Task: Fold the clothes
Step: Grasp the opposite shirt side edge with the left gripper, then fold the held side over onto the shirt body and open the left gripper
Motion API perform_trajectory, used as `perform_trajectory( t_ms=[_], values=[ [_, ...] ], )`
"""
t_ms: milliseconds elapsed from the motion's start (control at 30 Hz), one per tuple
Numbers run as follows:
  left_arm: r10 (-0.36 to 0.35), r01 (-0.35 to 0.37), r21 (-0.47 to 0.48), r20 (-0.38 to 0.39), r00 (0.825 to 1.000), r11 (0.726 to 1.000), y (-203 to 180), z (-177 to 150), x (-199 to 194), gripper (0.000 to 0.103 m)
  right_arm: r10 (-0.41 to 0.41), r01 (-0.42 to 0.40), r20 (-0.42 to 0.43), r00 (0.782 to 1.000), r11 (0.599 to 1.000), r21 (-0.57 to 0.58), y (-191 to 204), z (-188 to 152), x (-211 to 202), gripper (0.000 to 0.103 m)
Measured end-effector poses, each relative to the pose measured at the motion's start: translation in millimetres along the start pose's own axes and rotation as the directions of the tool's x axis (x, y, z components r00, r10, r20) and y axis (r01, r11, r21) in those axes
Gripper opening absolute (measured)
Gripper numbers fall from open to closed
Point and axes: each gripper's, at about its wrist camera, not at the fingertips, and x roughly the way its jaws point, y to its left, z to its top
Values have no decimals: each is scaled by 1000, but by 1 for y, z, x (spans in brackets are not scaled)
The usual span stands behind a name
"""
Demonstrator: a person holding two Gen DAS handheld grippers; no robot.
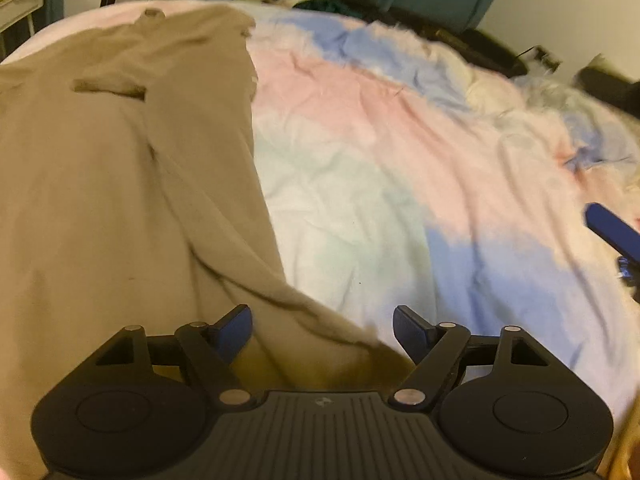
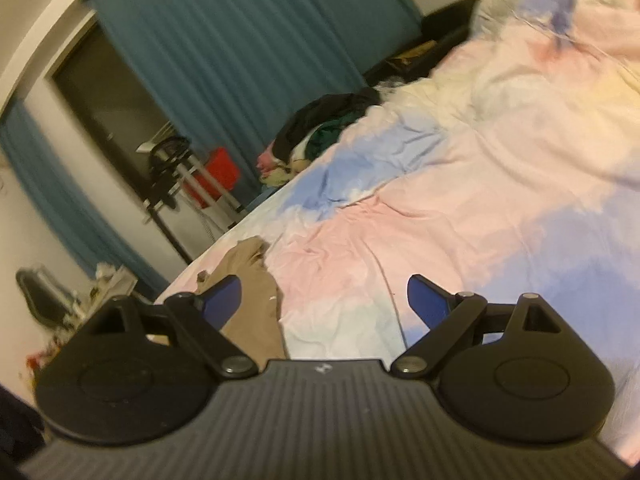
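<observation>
A wide bed fills most of both views, covered by a crumpled duvet (image 1: 400,168) with soft patches of pink, pale blue, white and a little mint. Behind it hang teal curtains (image 2: 248,48) in front of a light wall, and the right wrist view shows a dark window between them. On the left part of the duvet lies the garment (image 1: 120,168), a big beige piece of cloth, spread out with some long creases and one side folded inward; its near corner runs down under the left gripper (image 1: 322,326). In the right wrist view the same beige garment is seen only as a narrow strip at the left edge of the bed. At the far side of the bed there is a pile (image 2: 320,128) of dark, green and pink clothes, blurred. Near the curtains stands a metal rack (image 2: 180,184) with a red box (image 2: 220,168) behind it. The left gripper hangs low over the garment corner; its fingers (image 1: 236,328) are spread, with the cloth below and between them, not pinched. The right gripper (image 2: 324,300) is above the duvet, beside the garment, and its fingers (image 2: 428,300) are spread wide with nothing in them. One blue finger of it shows also at the right edge of the left wrist view.
</observation>
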Motion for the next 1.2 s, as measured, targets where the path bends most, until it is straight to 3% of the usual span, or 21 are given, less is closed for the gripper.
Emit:
perform_trajectory(
  t_ms=[33,133,200,233,333,500,667,733,900,1000,1033,1067,1200],
  values=[
    [15,-15,-4,-10,1000,1000,-1,1,8,73,-9,9,-12,1000,1000,24,-3,-1,3,92],
    [58,-58,-21,-15,998,998,5,2,15,51,-2,5,-52,999,998,55,-8,-5,11,91],
    [33,-33,-36,-1,999,999,13,3,6,27,1,2,-65,998,999,36,-6,-8,13,92],
    [9,-9,-59,0,1000,998,21,4,1,10,10,-8,-68,998,1000,31,-5,-9,13,92],
    [-94,93,-151,0,996,984,49,11,-18,4,56,-54,-85,995,998,23,1,-12,14,92],
    [-224,216,-270,0,975,938,99,12,-54,4,82,-81,-129,988,997,9,6,-14,15,91],
    [-290,278,-319,8,957,906,151,2,-85,2,89,-93,-154,984,995,-19,13,-17,18,91],
    [-285,272,-332,8,958,903,169,-3,-87,2,93,-99,-165,982,995,-24,15,-19,19,91],
    [-346,302,-450,-19,938,841,202,-17,-59,3,88,-97,-181,980,995,-39,18,-21,20,91],
    [-391,322,-475,-51,919,819,206,-24,-40,22,80,-94,-199,977,994,-59,21,-24,21,91],
    [-396,319,-478,-67,916,818,206,-26,-35,34,77,-93,-206,976,993,-67,22,-25,22,91],
    [-398,316,-473,-81,914,822,204,-28,-31,40,74,-92,-213,974,993,-75,24,-26,24,91],
    [-426,350,-426,-96,900,834,196,-31,-31,40,66,-93,-244,967,991,-101,31,-31,30,91]
  ],
)
